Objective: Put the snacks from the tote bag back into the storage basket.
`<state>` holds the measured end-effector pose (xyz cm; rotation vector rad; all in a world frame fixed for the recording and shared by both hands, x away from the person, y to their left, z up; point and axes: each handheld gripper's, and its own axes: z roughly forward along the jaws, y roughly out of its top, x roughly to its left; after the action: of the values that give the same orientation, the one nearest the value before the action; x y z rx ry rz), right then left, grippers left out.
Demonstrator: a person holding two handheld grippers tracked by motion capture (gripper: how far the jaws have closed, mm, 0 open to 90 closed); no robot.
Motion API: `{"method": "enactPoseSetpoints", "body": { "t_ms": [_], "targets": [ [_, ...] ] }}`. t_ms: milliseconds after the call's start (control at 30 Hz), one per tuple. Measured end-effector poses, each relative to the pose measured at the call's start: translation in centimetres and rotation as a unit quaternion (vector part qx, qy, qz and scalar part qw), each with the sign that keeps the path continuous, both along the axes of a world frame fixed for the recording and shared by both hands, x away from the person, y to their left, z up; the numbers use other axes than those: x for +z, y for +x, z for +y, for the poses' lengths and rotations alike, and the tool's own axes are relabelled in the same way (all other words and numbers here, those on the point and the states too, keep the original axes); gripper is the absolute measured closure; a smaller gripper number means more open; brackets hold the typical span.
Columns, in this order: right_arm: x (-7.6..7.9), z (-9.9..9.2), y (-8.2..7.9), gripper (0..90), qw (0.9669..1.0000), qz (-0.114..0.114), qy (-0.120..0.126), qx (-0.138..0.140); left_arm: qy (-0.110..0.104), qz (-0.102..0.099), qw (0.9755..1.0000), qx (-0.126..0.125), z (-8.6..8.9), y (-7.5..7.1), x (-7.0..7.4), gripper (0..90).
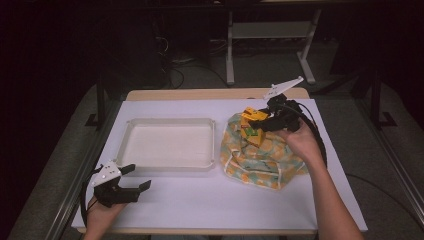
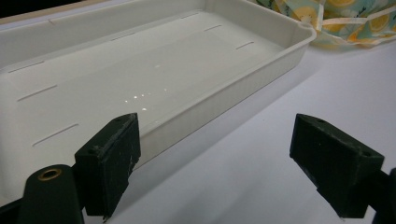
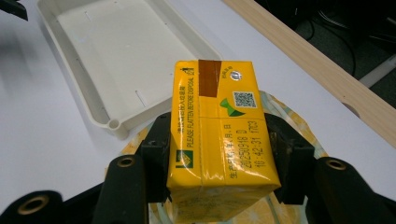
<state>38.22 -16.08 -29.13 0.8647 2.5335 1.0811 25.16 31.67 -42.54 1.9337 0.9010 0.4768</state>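
Jaws of the right gripper [image 3: 215, 154] are clamped on a yellow rectangular drink carton [image 3: 218, 135], one black pad pressed against each long side, as the right gripper view shows; the carton's printed face with a brown strip, a small code square and a date stamp is turned toward that camera. In the high view the right gripper [image 1: 257, 125] holds the carton [image 1: 252, 125] above the far part of a crumpled cloth bag printed with orange and green fruit [image 1: 260, 160], which lies on the right half of the white table top [image 1: 200, 200]. The person's right hand [image 1: 300, 142] grips the tool from the right, over the bag's right edge, with a black cable looping behind it.

Left of the bag, just beside it, sits a shallow white rectangular plastic tray [image 1: 132, 131] with nothing in it. The left gripper [image 1: 134, 178] rests low at the near left of the table, near the tray's near left corner, held in the left hand [image 1: 102, 210]. Its jaws stand wide apart with nothing between them; in the left gripper view [image 2: 215, 158] they frame bare table surface, with the tray's wall [image 2: 224, 100] just beyond and a corner of the bag [image 2: 345, 21] at the far right.
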Motion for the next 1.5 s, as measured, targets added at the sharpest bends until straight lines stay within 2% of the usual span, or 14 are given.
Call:
{"method": "enactPoseSetpoints", "body": {
  "t_ms": [233, 833, 1500],
  "targets": [
    [0.0, 0.7, 0.2, 49.1, 1.0000, 0.003, 0.004, 0.008, 0.000, 0.000, 1.0000, -0.001, 0.1, 0.0, 0.0, 15.8],
    [0.4, 2.7, 0.4, 49.1, 0.9988, 0.001, -0.002, 0.050, 0.001, 0.000, 1.0000, -0.002, 0.1, 0.0, 0.0, 15.8],
    [1.6, 5.7, 0.8, 49.1, 0.9965, -0.005, -0.008, 0.083, -0.001, -0.001, 1.0000, -0.003, 0.2, 0.0, 0.0, 15.8]
  ]
}}
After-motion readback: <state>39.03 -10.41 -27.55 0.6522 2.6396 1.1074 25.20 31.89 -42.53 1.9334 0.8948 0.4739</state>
